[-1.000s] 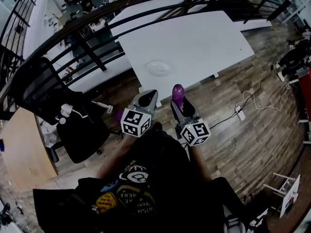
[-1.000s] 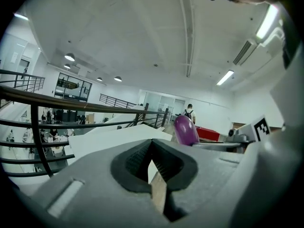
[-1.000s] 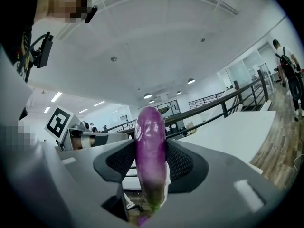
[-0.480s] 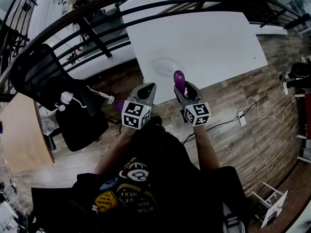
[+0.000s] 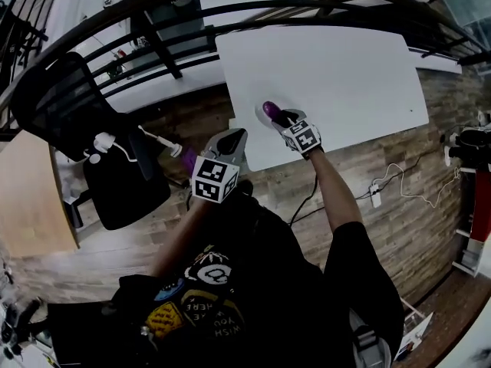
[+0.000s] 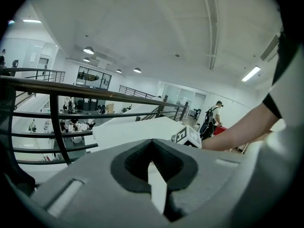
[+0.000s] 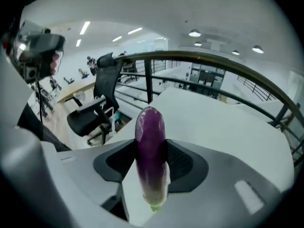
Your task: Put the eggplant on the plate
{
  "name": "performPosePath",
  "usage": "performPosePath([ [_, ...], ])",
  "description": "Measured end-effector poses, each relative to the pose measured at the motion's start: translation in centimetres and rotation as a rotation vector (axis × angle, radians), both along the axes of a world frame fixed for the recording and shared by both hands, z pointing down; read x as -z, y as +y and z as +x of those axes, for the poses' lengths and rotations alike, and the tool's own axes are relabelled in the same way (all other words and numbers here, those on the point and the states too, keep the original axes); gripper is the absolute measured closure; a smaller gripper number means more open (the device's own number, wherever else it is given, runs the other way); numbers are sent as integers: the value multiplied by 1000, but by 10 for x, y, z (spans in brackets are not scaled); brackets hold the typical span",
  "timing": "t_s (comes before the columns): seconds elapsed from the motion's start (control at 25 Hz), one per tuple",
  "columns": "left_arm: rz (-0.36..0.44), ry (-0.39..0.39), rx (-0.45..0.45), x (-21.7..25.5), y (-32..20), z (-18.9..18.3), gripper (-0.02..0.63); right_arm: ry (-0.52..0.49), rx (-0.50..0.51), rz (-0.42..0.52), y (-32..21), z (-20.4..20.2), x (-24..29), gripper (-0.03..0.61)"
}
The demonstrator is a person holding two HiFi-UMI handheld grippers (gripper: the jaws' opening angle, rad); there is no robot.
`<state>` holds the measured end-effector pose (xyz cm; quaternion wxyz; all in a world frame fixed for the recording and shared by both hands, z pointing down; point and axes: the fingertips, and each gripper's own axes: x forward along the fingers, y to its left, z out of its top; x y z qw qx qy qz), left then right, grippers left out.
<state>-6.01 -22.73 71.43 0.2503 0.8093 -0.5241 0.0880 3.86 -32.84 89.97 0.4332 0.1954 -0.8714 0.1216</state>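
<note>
Head view: the right gripper point(image 5: 280, 116) carries a glossy purple eggplant point(image 5: 268, 110) above the flat white table point(image 5: 345, 67); left gripper view: the left gripper point(image 6: 152, 142) has its smooth grey jaws together, empty; right gripper view: jaws clamp the oblong, pale-ended eggplant.

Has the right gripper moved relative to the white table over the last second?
Yes: the right gripper, shut on the eggplant, went from before the white table's near edge to above it.

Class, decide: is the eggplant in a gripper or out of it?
In: the right gripper's jaws clamp the eggplant by its sides, its purple tip sticking out past them.
</note>
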Motion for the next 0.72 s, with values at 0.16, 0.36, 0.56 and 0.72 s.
performPosePath([
  [0.16,-7,-8,33,-3,3,-20,609,192,126,-32,-7,1,-44,373],
  [0.36,-3,3,95,-4,7,-40,609,241,139,-52,-15,-1,-64,371],
  [0.56,-14,20,123,-10,2,-51,609,197,116,-79,-20,-3,-64,368],
  [0.72,12,30,110,-1,-3,-47,609,-11,-40,-83,-28,-1,-27,324],
])
